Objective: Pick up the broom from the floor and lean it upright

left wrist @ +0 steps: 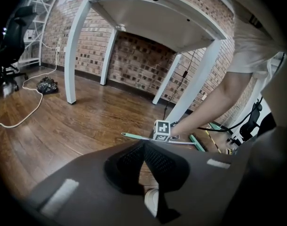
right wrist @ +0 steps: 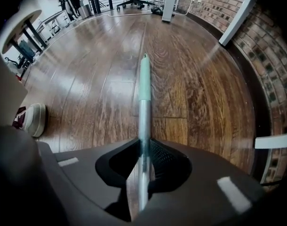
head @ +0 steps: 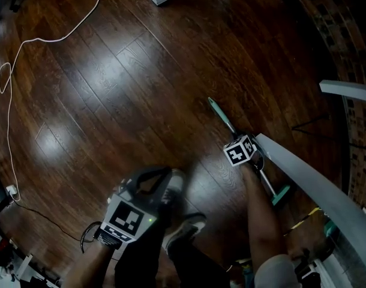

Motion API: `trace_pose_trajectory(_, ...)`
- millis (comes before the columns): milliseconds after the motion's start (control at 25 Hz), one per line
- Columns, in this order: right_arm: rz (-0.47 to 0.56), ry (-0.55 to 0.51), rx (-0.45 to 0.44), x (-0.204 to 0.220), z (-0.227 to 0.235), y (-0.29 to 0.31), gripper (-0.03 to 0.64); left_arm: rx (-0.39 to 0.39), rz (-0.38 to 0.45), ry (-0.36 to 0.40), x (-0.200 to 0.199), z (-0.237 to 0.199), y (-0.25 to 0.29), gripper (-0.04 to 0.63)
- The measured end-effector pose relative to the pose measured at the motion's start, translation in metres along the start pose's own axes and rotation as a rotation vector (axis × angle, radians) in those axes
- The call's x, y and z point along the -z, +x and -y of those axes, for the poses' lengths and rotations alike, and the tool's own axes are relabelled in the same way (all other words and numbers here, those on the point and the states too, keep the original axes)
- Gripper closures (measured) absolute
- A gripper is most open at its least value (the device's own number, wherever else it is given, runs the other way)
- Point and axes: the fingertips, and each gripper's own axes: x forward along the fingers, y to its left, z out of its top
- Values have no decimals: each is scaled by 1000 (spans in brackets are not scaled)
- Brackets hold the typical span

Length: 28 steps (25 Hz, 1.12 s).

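The broom lies flat on the dark wood floor: a mint-green grip [head: 215, 108], a metal shaft [right wrist: 143, 121] and a green head [head: 281, 195] near the table. My right gripper [head: 248, 161] points down over the shaft, under its marker cube [head: 240, 150]. In the right gripper view the shaft runs straight between the jaws, and my right gripper [right wrist: 142, 147] is shut on it. My left gripper [head: 154, 176] hovers lower left above the shoes. In the left gripper view the left gripper [left wrist: 144, 147] is shut with nothing in it, and the broom [left wrist: 139, 136] lies beyond it.
A white table [head: 303, 173] overhangs the right side, with its leg [left wrist: 193, 86] close to the broom's head. A brick wall [head: 351, 53] runs behind it. A white cable [head: 9, 101] loops over the floor at left. The person's shoes [head: 186, 230] stand by the left gripper.
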Motion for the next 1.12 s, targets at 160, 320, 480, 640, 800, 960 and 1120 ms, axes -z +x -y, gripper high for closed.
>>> trace_pose_trajectory(160,-1,-9,-1,0,-6,-9,532,-1,-4,13,-5,1,-5,595)
trace_pose_trajectory(320,10,-20,-1,3,-11,-33,532,21,12,39,-30,14,-14,595)
trace_pose_trajectory(480,64,-7,24,-3,-15,-82,532,46,22,92,-58,36,-29,595)
trace_pose_trajectory(640,124,-9,51,-10,-27,-139,532,81,48,133,-96,61,-40,595)
trace_pose_trajectory(800,209,-19,82,-15,-41,-201,532,130,82,187,-141,91,-57,595)
trace_pose_trajectory(960,279,9,120,-6,-43,-259,532,195,147,250,-193,119,-72,595)
trace_pose_trajectory(1120,329,72,181,9,-41,-314,531,278,202,341,-239,145,-98,595)
